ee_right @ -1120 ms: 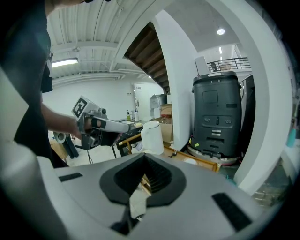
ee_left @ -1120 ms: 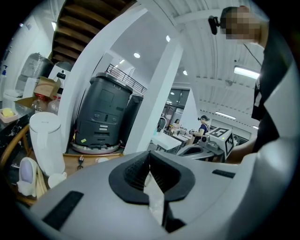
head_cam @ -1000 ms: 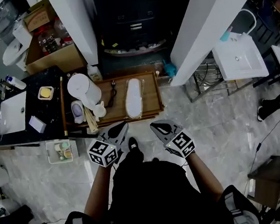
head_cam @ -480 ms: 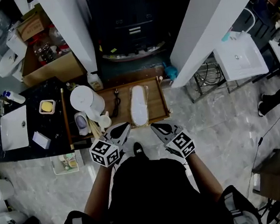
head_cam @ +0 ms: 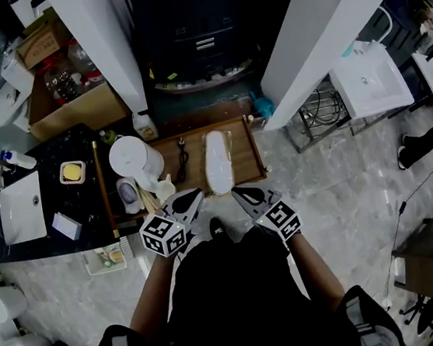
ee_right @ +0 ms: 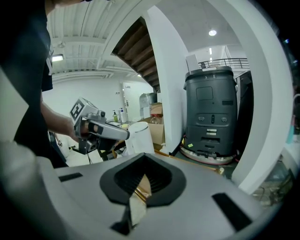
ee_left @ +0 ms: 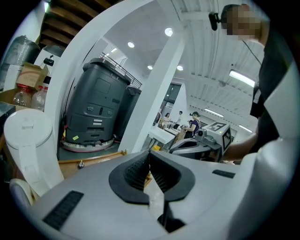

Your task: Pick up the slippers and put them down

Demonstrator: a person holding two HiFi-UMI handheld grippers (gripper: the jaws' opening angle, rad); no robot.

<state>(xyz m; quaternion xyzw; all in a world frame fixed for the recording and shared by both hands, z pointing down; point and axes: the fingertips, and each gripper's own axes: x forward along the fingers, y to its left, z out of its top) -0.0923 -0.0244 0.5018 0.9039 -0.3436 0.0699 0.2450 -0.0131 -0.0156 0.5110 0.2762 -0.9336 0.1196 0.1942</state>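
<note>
Tongs show in both of the person's hands in the head view, side by side above the grey marble floor (head_cam: 320, 187), in front of a black-clad body. The left tongs (head_cam: 191, 199) and the right tongs (head_cam: 243, 195) both point toward a low wooden worktop with a raised rim (head_cam: 244, 153), and their tips are close to its near edge. A white slipper (head_cam: 217, 163) lies lengthwise on that worktop, right of its middle and apart from both tongs. A black cable (head_cam: 181, 160) lies just to its left. A white cylindrical kettle (head_cam: 137, 154) stands at the worktop's left end.

The left gripper view shows the left tongs' jaws closed on each other, with nothing between them. Beyond them runs the worktop's wooden rim. The kettle is at the left edge, and a tall dark grey machine (ee_left: 98, 112) stands between white pillars. The right tongs appear at the right, with their marker cube on top.

The right gripper view shows the right tongs' jaws likewise together and empty. The left tongs appear at the left, held in a hand. The kettle stands just behind them, and the dark grey machine is at the right.
</note>
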